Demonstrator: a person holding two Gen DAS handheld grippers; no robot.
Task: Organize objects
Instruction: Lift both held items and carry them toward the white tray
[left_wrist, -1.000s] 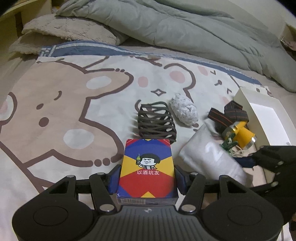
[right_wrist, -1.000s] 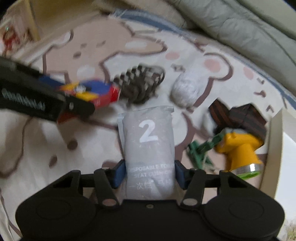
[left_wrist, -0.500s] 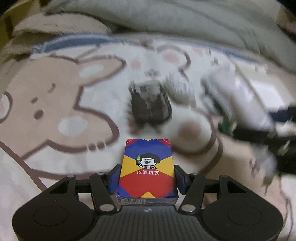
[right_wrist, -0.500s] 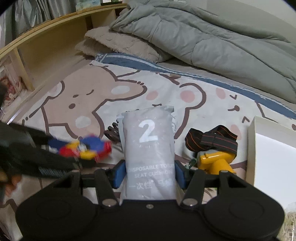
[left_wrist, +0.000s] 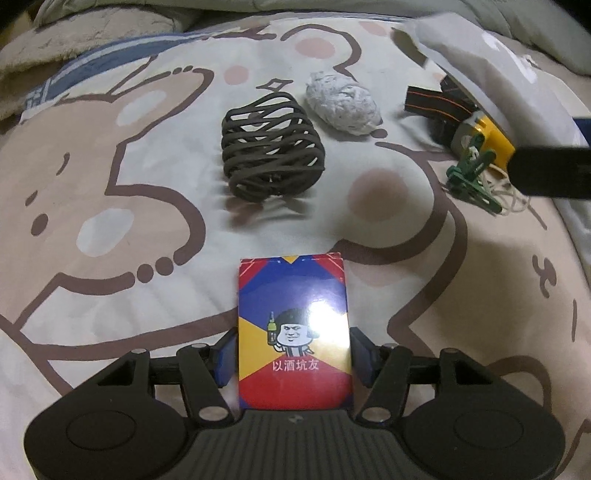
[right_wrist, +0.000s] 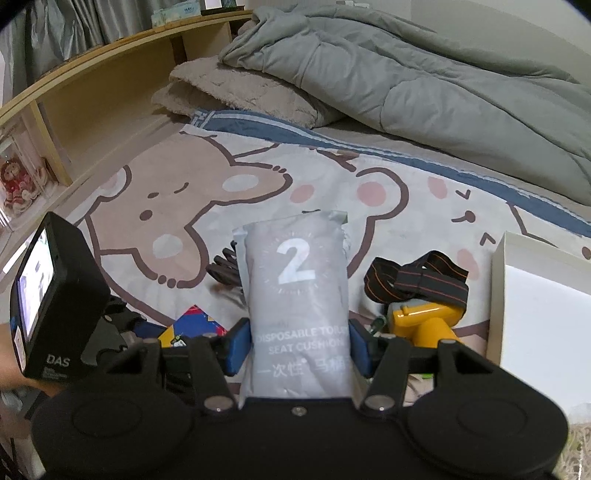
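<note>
Left gripper (left_wrist: 293, 356): clamping card box (left_wrist: 293, 332) between both fingers.
Right gripper (right_wrist: 298, 345): clamping grey packet (right_wrist: 297, 314) marked 2.

Card box (left_wrist: 293, 332) "以酒坑友", grey packet (right_wrist: 297, 314) "2" — "DISPOSABLE TOILET SEAT CUSHION" (partly hidden), black device (right_wrist: 55, 306) "DAS"

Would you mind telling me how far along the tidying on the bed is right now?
Nothing looks put away yet: the white box shows nothing inside. In hand: the left tongs grip the card box, and the right tongs grip the grey seat-cushion packet. Left on the blanket: the dark mesh holder, white bundle, yellow headlamp and green clip.
</note>
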